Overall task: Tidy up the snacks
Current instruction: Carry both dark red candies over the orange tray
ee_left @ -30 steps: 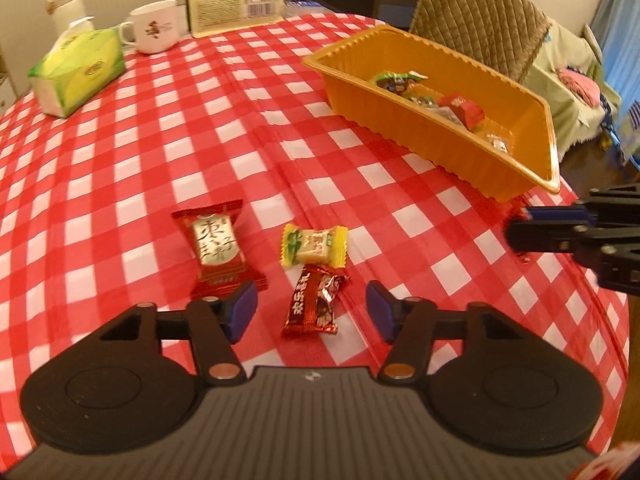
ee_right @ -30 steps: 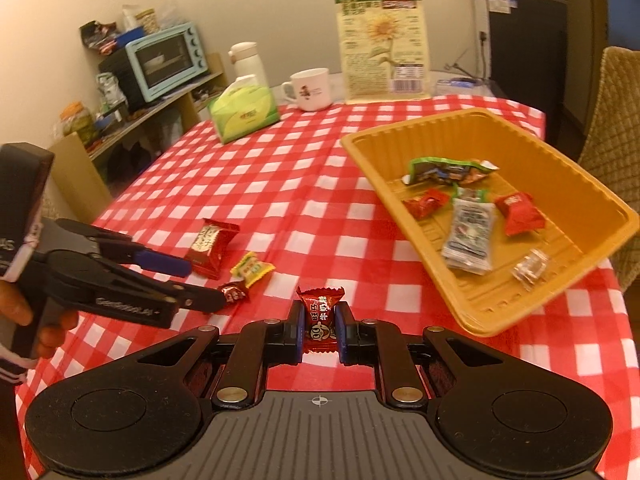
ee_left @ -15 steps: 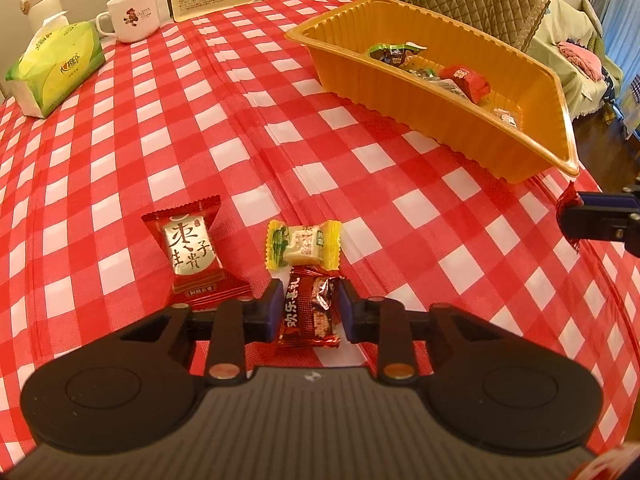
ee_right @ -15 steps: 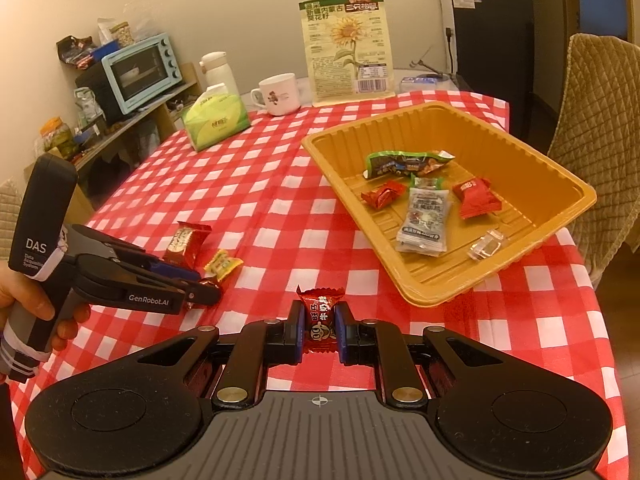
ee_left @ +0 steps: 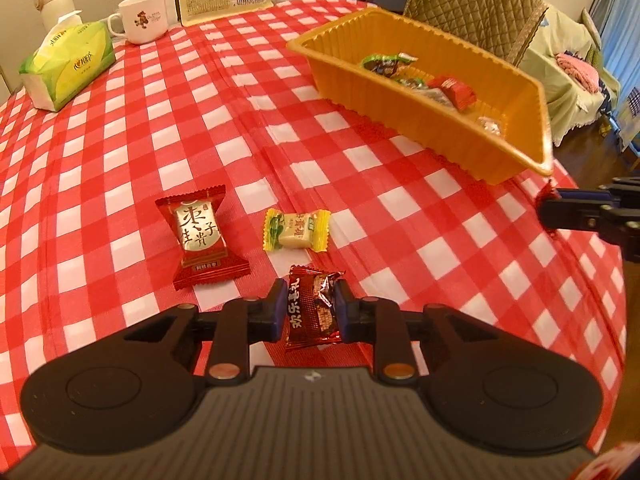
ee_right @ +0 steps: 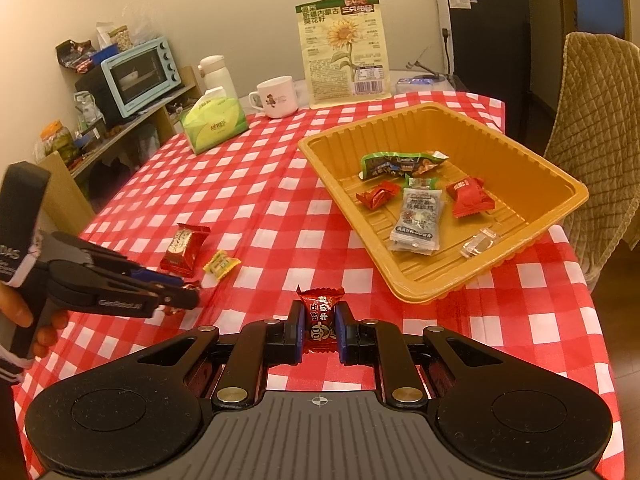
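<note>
Looking across the checked tablecloth (ee_left: 132,128), we take the orange tray (ee_right: 404,280) as our landmark and go from left to right. Far left of the tray sit a green tissue pack (ee_left: 66,66), a white bottle (ee_left: 56,4) behind it, and a white mug (ee_left: 142,16); a tall sunflower seed bag (ee_right: 344,50) stands behind the tray's far left corner. A blue toaster oven (ee_right: 140,74) rests on a shelf off the table, further left again.

Between those and the tray, on the cloth, we count two loose sweets: one red packet (ee_left: 202,238) and one yellow candy (ee_left: 296,232) just beside it, both well left of the tray's near end. Nothing lies between them and the tray.

Our left gripper (ee_left: 311,312) is clenched on a dark brown candy (ee_left: 312,310), held above the cloth just in front of the yellow one. Our right gripper (ee_right: 318,326) grasps a small red candy (ee_right: 320,318) between its pads, hovering near the tray's near left corner, outside the rim.

Inside the tray we count six pieces: one green bag (ee_right: 400,164) at the far side, one crumpled red sweet (ee_right: 378,194), one grey sachet (ee_right: 418,220) in the middle with a green-edged piece partly hidden behind it, one red packet (ee_right: 470,196) to its right, and one clear wrapper (ee_right: 480,242) nearest the right wall.

Right of the tray stands a quilted chair (ee_right: 600,120).
</note>
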`<action>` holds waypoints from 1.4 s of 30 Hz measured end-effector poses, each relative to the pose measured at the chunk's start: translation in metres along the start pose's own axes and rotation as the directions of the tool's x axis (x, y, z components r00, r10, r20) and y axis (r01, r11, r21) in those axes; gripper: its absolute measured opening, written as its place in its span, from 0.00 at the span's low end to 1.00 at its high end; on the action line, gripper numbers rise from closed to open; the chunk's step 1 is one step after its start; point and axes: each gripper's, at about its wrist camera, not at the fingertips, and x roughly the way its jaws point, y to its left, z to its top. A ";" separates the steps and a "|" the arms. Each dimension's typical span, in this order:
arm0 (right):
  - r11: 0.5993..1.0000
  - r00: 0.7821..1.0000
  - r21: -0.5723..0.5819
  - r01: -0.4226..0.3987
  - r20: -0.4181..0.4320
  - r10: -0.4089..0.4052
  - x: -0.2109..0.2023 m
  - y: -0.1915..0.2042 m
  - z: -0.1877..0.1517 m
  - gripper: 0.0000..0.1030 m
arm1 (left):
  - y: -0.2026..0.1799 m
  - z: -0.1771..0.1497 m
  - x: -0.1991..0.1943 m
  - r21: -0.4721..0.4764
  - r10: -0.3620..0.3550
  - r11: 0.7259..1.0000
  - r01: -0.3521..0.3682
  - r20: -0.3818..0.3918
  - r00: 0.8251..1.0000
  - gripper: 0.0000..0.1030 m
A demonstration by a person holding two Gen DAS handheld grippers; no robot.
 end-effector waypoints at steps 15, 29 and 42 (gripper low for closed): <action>0.998 0.998 0.061 0.031 0.048 -0.034 -0.023 -0.030 0.025 0.16 | -0.046 0.049 -0.038 0.046 -0.086 0.996 0.080 0.133 0.987 0.22; 0.988 0.985 0.077 0.132 0.097 -0.139 -0.019 -0.099 0.076 0.16 | -0.102 0.115 -0.006 0.105 -0.108 0.990 0.090 0.188 0.976 0.22; 0.986 0.984 0.071 0.152 0.078 -0.158 0.012 -0.137 0.095 0.16 | -0.123 0.141 0.015 0.100 -0.083 0.993 0.065 0.190 0.978 0.22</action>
